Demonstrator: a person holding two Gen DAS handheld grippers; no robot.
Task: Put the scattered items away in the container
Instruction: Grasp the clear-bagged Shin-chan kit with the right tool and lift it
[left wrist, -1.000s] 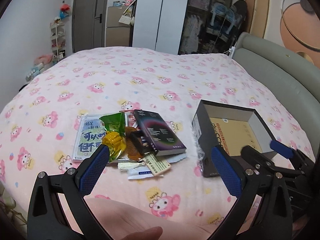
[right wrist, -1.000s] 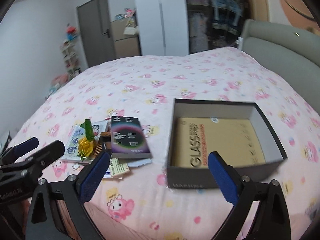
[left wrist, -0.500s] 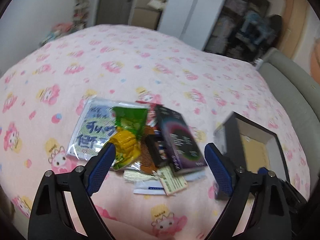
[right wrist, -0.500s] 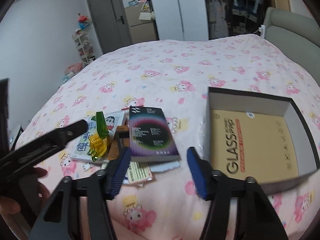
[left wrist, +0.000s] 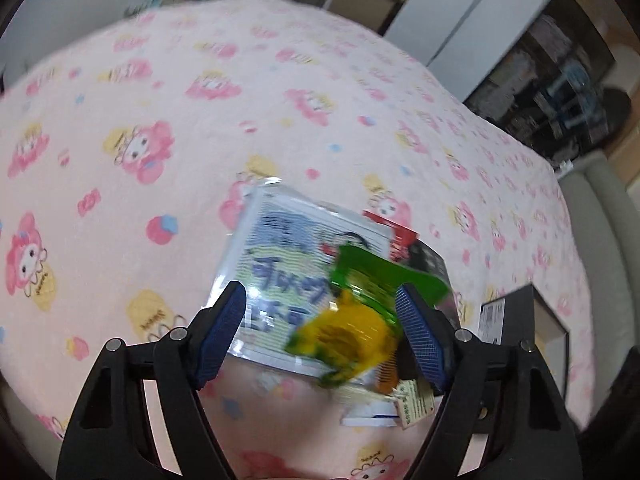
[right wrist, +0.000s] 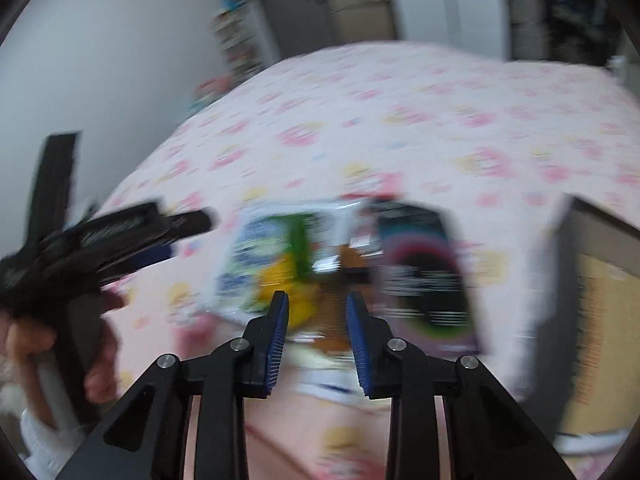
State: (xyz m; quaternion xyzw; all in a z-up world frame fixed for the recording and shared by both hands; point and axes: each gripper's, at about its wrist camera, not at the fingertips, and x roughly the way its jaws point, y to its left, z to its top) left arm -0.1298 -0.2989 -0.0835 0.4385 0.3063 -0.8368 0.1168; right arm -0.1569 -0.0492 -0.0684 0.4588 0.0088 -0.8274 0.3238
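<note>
Blurred yellow-green packet point(left wrist: 352, 320) hides brown comb point(left wrist: 386, 376)

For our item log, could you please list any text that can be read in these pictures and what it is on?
White packet: blue characters, blurred.
Box: barcode label, too small.
Paper tag: print too small.
Dark book: white lines, blurred.
Nothing can be quoted.

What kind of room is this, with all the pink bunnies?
Most likely a bedroom, perhaps a child's. A big bed with a pink cartoon-print sheet fills the view, a padded grey headboard runs along its side, and tall white wardrobe doors stand behind it.
</note>
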